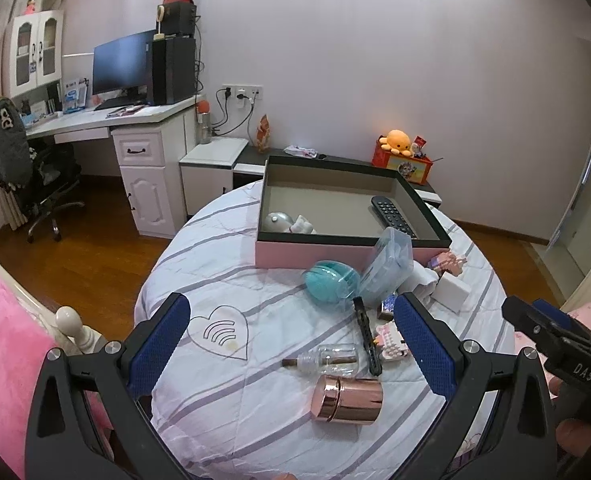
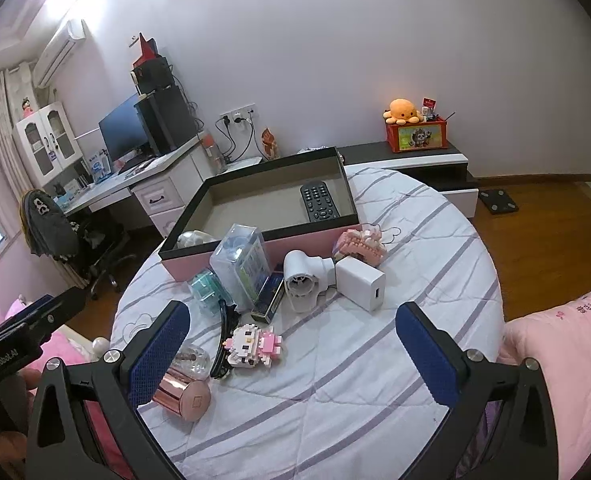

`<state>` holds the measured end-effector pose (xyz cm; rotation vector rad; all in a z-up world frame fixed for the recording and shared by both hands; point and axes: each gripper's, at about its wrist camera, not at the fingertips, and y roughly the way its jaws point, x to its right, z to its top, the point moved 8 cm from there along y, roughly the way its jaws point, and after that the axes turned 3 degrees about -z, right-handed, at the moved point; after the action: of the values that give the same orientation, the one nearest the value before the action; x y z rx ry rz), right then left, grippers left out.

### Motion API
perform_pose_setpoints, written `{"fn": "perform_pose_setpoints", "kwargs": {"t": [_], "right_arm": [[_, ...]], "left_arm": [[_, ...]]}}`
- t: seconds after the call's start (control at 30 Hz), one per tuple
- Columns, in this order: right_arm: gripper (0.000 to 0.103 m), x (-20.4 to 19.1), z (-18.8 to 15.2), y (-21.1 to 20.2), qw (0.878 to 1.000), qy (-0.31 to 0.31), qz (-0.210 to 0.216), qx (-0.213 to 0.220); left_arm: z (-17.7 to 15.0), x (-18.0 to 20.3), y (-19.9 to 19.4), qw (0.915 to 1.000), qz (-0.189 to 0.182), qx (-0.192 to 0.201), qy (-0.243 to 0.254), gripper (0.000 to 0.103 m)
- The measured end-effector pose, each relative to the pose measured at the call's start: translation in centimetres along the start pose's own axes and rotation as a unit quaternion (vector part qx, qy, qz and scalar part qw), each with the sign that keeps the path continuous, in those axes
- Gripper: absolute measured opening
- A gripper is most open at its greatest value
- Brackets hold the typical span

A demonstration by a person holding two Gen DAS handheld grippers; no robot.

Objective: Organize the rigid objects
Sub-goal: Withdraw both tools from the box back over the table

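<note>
A pink box [image 1: 295, 254] [image 2: 315, 240] with a dark rim stands at the far side of the striped bedcover, holding a black remote [image 1: 393, 216] [image 2: 318, 201] and a silver round object [image 1: 277, 222]. In front of it lie a teal round case [image 1: 331, 286], a clear plastic box [image 1: 387, 270] [image 2: 241, 264], a rose-gold tin [image 1: 347, 398] [image 2: 183, 394], a small glass bottle [image 1: 331, 358], a black comb [image 1: 367, 336], a pink-and-white brick figure [image 2: 251, 344], a white fan-like device [image 2: 305, 276] and a white charger [image 2: 361, 282]. My left gripper [image 1: 291, 344] and right gripper [image 2: 291, 350] are open and empty above the items.
A white desk [image 1: 107, 120] with a monitor and an office chair [image 1: 43, 184] stands at the left. A low cabinet [image 2: 415, 160] along the wall carries a red box with an orange plush. Pink bedding [image 2: 567, 360] lies at the sides. Wooden floor surrounds the bed.
</note>
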<state>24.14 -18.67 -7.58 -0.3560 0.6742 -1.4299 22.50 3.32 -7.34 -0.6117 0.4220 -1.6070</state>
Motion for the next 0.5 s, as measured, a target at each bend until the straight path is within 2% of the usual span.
{"fn": "perform_pose_setpoints", "kwargs": {"t": [0.17, 0.33, 0.5], "right_arm": [[0.103, 0.0, -0.1, -0.4, 1.000, -0.004, -0.009, 0.003], [0.103, 0.5, -0.2, -0.3, 1.000, -0.002, -0.020, 0.001], [0.103, 0.7, -0.7, 1.0, 1.000, -0.003, -0.021, -0.014]], "left_arm": [[-0.9, -1.0, 0.0, 0.9999, 0.002, -0.003, -0.013, 0.103], [-2.4, -1.9, 1.2, 0.9994, -0.002, -0.022, -0.027, 0.103], [-3.7, -1.6, 2.2, 0.9991, -0.009, -0.038, -0.020, 0.103]]}}
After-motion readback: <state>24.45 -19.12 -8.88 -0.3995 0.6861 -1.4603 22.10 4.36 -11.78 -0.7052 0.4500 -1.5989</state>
